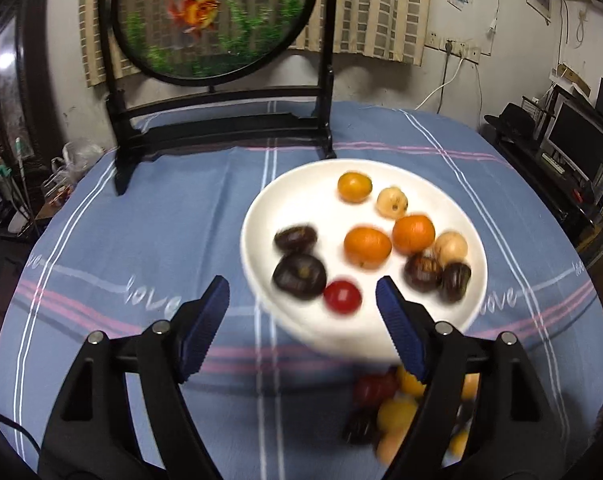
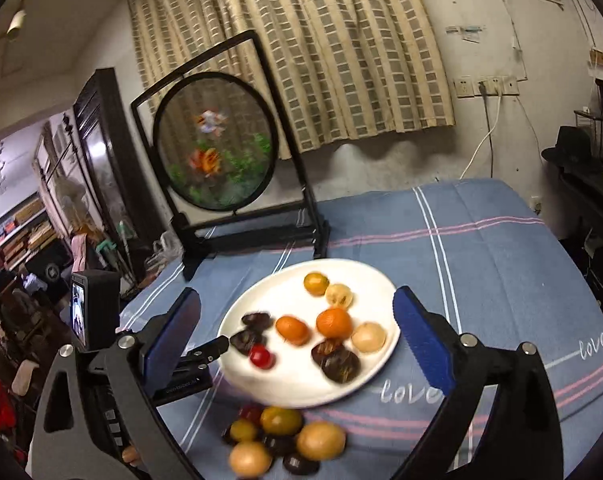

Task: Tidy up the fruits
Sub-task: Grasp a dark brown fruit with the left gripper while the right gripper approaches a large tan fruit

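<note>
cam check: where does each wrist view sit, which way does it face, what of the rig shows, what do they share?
Left wrist: rides the left tongs, angled down at the white plate of fruit; its own open blue-padded fingers show.
Right wrist: rides the right tongs, higher, plate seen from the right; own open fingers, plus the left tongs at the plate's left rim.
Shared: plate, loose fruit pile, goldfish screen, blue tablecloth.

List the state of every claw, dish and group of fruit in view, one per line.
left claw: open, nothing between its fingers.
right claw: open, holding nothing.
white plate: upright on the blue cloth, holding ten fruits.
small red fruit: on the plate near its front rim.
loose fruit pile: on the cloth in front of the plate, not yet on it.
round goldfish screen: standing upright in its black frame.
</note>
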`<control>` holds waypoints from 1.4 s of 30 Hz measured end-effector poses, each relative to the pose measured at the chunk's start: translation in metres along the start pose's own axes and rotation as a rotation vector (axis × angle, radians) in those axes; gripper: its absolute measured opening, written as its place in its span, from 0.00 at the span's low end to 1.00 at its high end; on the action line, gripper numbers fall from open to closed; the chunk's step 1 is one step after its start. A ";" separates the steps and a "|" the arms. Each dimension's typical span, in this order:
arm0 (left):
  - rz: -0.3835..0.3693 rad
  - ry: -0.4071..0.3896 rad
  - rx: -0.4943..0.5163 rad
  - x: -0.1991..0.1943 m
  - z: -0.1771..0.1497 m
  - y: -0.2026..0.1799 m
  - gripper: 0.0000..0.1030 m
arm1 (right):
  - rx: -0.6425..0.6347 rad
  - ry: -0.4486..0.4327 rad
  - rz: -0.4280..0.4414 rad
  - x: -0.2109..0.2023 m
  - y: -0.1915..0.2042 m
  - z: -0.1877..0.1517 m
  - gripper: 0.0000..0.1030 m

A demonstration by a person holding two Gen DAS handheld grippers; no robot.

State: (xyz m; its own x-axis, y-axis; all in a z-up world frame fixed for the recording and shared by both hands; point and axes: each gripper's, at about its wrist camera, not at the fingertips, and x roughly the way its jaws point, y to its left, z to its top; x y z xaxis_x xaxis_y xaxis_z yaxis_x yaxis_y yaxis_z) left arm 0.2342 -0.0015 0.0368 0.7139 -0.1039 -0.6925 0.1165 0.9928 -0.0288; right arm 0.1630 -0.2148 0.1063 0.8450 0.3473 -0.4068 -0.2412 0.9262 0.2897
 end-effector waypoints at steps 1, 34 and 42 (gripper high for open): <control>0.005 0.003 0.000 -0.006 -0.009 0.001 0.79 | -0.004 0.004 0.002 -0.004 0.002 -0.004 0.94; 0.100 0.178 0.001 0.013 -0.091 0.045 0.86 | 0.140 0.160 -0.034 -0.009 -0.038 -0.070 0.94; 0.174 0.083 0.088 0.007 -0.091 0.027 0.86 | 0.140 0.156 -0.034 -0.009 -0.037 -0.071 0.94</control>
State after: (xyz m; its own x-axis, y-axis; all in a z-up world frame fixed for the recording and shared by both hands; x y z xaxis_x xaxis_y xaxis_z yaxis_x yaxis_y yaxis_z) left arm 0.1801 0.0300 -0.0345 0.6699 0.0780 -0.7383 0.0586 0.9858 0.1574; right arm 0.1306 -0.2421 0.0381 0.7649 0.3446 -0.5442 -0.1362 0.9123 0.3863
